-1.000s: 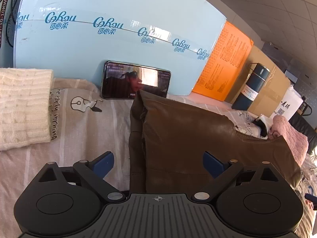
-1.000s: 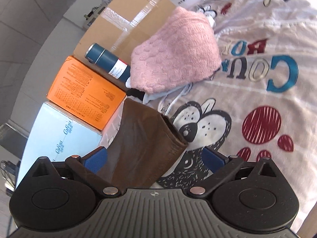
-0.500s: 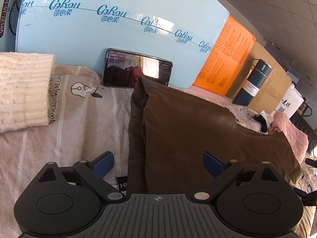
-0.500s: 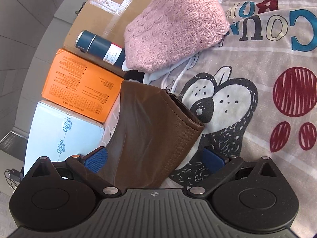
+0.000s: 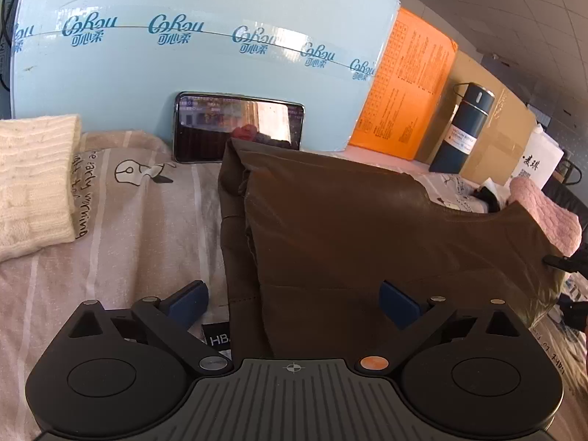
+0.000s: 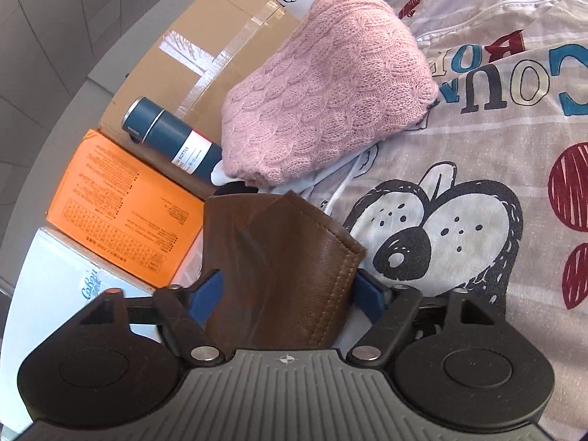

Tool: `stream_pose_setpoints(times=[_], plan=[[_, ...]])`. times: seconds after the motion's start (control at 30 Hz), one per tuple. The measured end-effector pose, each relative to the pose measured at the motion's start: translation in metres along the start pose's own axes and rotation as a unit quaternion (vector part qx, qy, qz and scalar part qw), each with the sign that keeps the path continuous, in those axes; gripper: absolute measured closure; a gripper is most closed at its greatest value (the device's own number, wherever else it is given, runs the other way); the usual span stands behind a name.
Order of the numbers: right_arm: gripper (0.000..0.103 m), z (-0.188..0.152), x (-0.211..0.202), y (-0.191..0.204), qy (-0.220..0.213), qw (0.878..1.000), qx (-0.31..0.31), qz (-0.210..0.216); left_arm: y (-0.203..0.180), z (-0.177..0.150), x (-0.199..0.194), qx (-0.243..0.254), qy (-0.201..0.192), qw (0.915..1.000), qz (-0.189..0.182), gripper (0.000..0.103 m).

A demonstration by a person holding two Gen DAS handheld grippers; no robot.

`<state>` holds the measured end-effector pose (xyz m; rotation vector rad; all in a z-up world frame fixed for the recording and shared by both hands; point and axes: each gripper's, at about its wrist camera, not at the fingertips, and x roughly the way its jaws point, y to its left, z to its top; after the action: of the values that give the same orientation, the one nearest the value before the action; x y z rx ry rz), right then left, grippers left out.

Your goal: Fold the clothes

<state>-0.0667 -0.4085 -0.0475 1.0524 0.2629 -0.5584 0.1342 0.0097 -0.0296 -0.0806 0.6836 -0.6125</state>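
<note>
Brown leather garment [image 5: 360,235] lies partly folded on the printed bedsheet [image 5: 128,220]. Left gripper [image 5: 292,299] fingers spread wide around its edge, ungripped. Right gripper [image 6: 283,290] fingers are clamped on a stitched corner. Risk: stiff leather slipping free, springing the fold open.

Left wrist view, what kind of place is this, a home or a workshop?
Probably a bedroom or makeshift home setup: a cartoon-print bedsheet under folded clothes such as the pink sweater, with stacked cartons behind.
</note>
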Motion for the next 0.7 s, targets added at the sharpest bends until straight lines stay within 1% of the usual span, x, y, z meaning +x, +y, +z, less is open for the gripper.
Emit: stream_pose_setpoints(times=[0.03, 0.07, 0.1, 0.2, 0.3, 0.37, 0.5, 0.7], plan=[[0.062, -0.001, 0.003, -0.003, 0.002, 1.000, 0.006, 0.001, -0.002, -0.001, 0.000, 0.006, 0.000, 1.0000, 0.002, 0.002], [0.073, -0.002, 0.005, -0.006, 0.007, 1.000, 0.013, 0.009, -0.003, -0.001, 0.001, 0.010, 0.000, 0.9999, 0.002, 0.002], [0.081, -0.003, 0.005, -0.008, 0.010, 1.000, 0.016, 0.018, -0.004, -0.002, 0.001, 0.014, 0.000, 0.9999, 0.003, 0.002], [0.092, -0.004, -0.003, -0.007, 0.002, 0.999, 0.018, 0.046, -0.005, -0.002, 0.001, 0.018, 0.000, 0.9998, -0.002, 0.002], [0.094, -0.006, -0.016, -0.002, -0.008, 0.998, 0.014, 0.066, -0.007, -0.003, 0.001, 0.020, -0.001, 0.9997, -0.010, 0.002], [0.095, -0.009, -0.027, 0.001, -0.012, 0.997, 0.010, 0.073, -0.007, -0.003, 0.000, 0.021, 0.000, 0.9995, -0.024, 0.002], [0.095, -0.012, -0.048, -0.001, -0.016, 0.997, 0.017, 0.074, -0.012, -0.004, 0.000, 0.028, 0.003, 0.9992, -0.029, 0.002], [0.095, -0.011, -0.077, -0.013, -0.027, 0.997, 0.029, 0.070, -0.023, -0.008, -0.003, 0.045, 0.012, 0.9971, -0.061, 0.002]])
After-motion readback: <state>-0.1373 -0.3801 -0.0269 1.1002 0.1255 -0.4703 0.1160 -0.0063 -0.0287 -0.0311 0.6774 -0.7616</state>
